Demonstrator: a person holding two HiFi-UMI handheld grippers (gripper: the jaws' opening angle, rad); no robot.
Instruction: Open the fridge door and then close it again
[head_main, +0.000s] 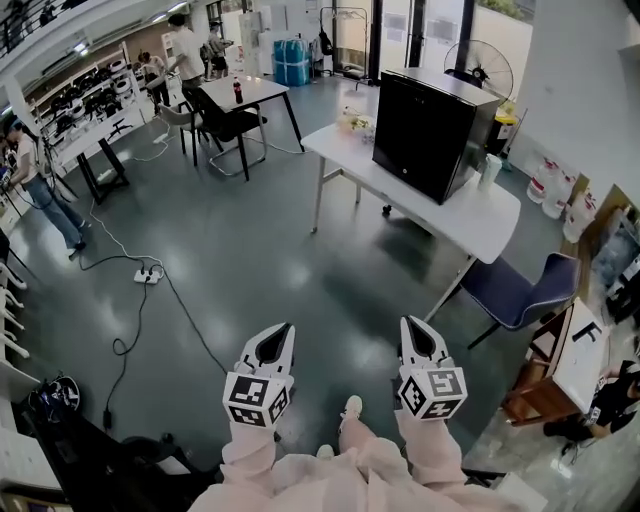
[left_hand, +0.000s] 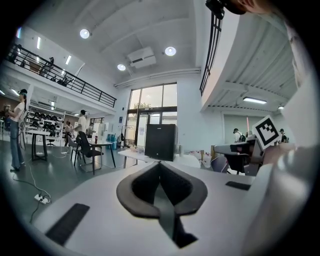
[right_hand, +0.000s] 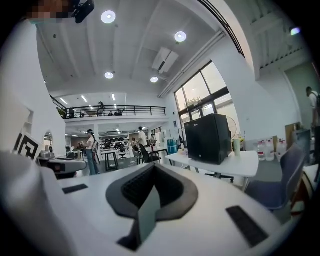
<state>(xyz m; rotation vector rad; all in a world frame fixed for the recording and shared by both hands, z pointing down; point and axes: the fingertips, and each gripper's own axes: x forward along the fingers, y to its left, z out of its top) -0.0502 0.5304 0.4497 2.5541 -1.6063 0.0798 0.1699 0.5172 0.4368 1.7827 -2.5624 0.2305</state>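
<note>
- The left tool (head_main: 270, 345) is held low at 6 o'clock in the head view. Its jaws are seen pressed together in its own view (left_hand: 160, 167), and nothing is held between them.
- The right tool (head_main: 418, 343) is held just beside it at the same height. It is likewise closed (right_hand: 150, 170) and empty.
- The fridge (head_main: 435, 130) is found far off at about 1 o'clock from the left tool and close to 12 o'clock from the right tool, so the right tool is judged the nearer. A wide stretch of floor (head_main: 260, 250) is left between them.
- In the left gripper view the fridge (left_hand: 160, 141) is met dead ahead of the tips. In the right gripper view it (right_hand: 207, 138) is set off towards 1 o'clock.
- The fridge is stood upright, its long axis vertical, near the middle of the white surface (head_main: 478, 222). Its dark front face is turned towards about 7 o'clock in the head view, roughly facing the tools.
- Neither a handle nor the hinge side can be made out from here. The door is judged shut and nothing is touched yet, so a level approach is called for first.
</note>
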